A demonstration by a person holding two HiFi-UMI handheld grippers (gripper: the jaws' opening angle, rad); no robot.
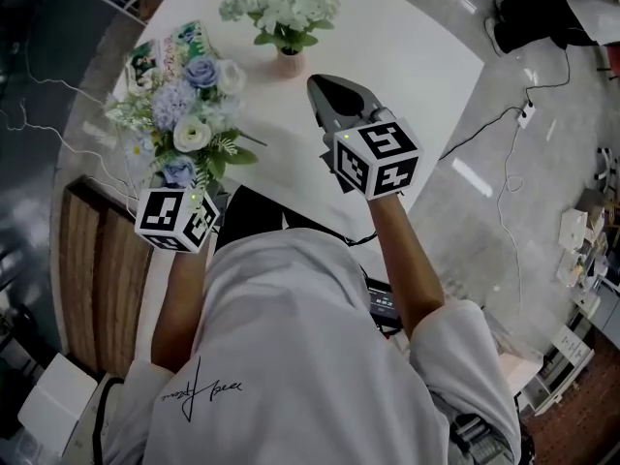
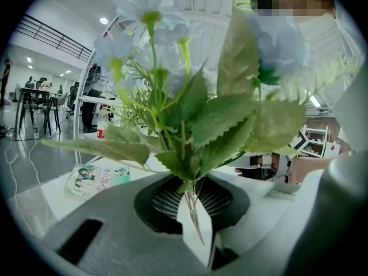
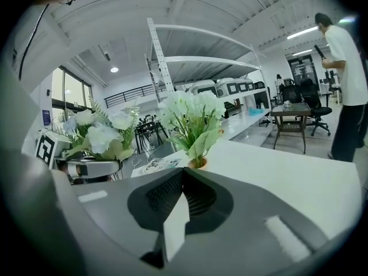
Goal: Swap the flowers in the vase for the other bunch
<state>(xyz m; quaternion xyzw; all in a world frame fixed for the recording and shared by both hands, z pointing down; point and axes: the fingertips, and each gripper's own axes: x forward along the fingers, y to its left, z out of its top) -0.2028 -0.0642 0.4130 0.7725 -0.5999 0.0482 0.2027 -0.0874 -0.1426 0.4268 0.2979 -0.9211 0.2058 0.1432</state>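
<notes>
1. The left gripper (image 2: 188, 191) is clamping its jaws on the thin stems (image 2: 195, 217) of the blue bunch (image 1: 186, 114).
2. It is holding that bunch upright over the near left part of the table (image 1: 407, 37), with the blooms rising just past the left cube (image 1: 176, 218).
3. In the left gripper view the bunch's leaves (image 2: 218, 119) are filling most of the frame, and the stems are running down between the two pads, pinched there.
4. The right gripper (image 1: 325, 83) is showing its jaws pressed fully together with nothing between them.
5. It is hovering above the table, with the right cube (image 1: 378, 158) sitting behind its jaws.
6. Its tip is pointing toward the vase (image 1: 289, 63) and is near it but not touching.
7. The white bunch (image 1: 283, 3) is sitting in the vase, which is standing upright on the table's far side.
8. In the right gripper view the vase is showing straight ahead past the closed jaw tips, with the blue bunch off to the left.
9. The blue bunch is hanging to the left of the vase, apart from it and from the white bunch.
10. A booklet (image 1: 167, 51) is lying flat on the table behind the blue bunch, partly covered by its blooms.
11. A person (image 3: 345, 68) is standing on the floor at the far right of the right gripper view.
</notes>
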